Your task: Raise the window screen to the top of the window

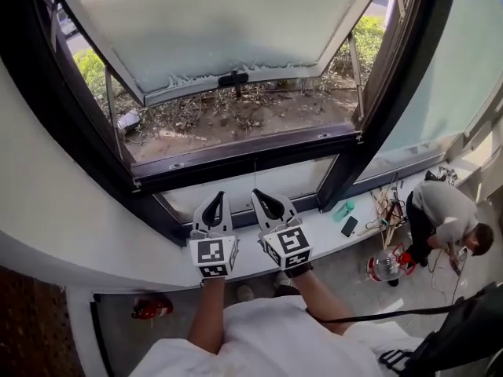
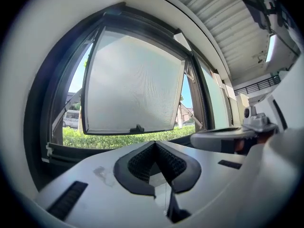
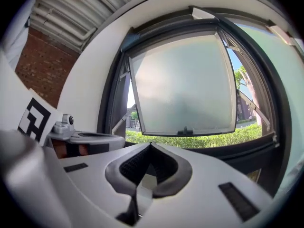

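Both tools hang empty with jaws together, left tool beside right tool. At 12 o'clock the screen seems stowed along the bottom rail, though I cannot tell surely. Best to open jaws, grip it evenly, then lift level.

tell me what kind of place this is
Likely a ground-floor workroom: a large dark-framed window with its frosted pane pushed outward, a green hedge outside, and a person crouching among cables on the floor.

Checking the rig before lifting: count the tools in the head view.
2: the left tool and the right tool, side by side near the sill, both shut, empty. None seem hidden.
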